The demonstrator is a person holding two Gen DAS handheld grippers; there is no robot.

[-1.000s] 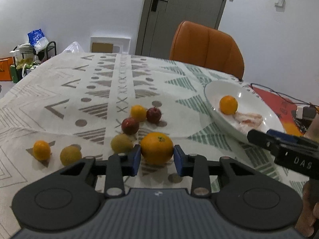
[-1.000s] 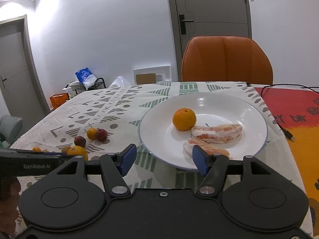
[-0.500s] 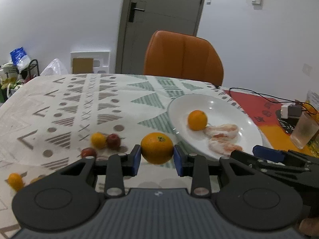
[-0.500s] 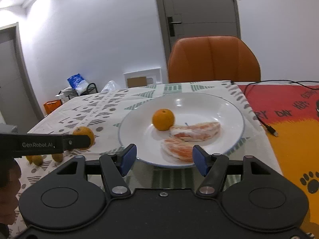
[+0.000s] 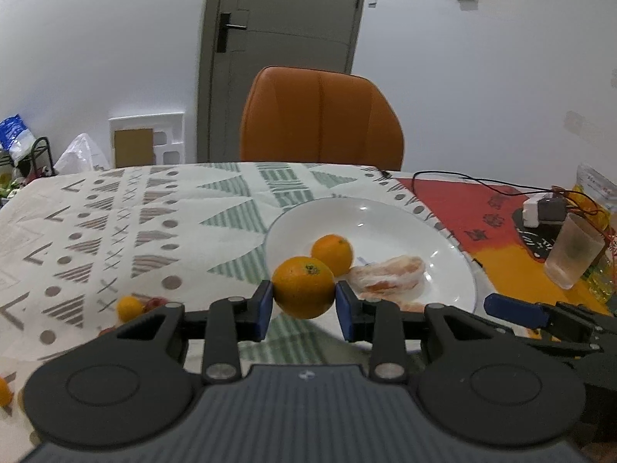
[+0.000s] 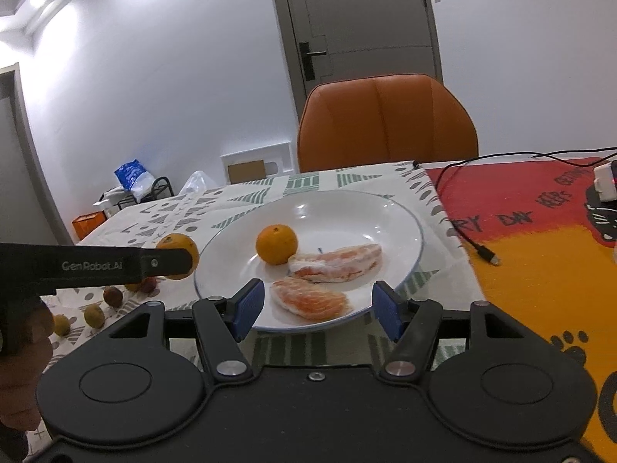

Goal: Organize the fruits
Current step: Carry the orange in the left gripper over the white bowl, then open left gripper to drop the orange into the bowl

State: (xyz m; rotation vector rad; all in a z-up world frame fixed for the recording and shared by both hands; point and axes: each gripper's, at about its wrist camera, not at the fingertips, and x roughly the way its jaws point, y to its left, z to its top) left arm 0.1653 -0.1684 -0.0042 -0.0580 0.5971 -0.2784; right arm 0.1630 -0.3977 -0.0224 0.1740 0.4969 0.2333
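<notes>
Two grippers show over a surface (image 5: 115, 208) covered with a patterned cloth. The left gripper (image 5: 304, 298) has its blue fingers (image 5: 263, 305) clamped on an orange (image 5: 303, 286), held in the air just off the plate's (image 6: 401, 231) rim at about 8 o'clock. On the white plate a second, smaller orange (image 6: 276, 244) sits near the centre, with two peeled citrus pieces (image 6: 335, 262) touching each other at its 4 o'clock. The right gripper (image 6: 317, 308) hovers at the plate's 6 o'clock edge, its fingers (image 6: 250, 303) spread wide with nothing between them. Well apart from the plate, at its 8 o'clock, several small fruits (image 6: 112, 295) lie loose on the cloth, red, orange and yellowish. An orange chair (image 5: 322, 115) stands at 12 o'clock beyond the surface, and a plastic cup (image 5: 573, 252) stands at the plate's 3 o'clock.
</notes>
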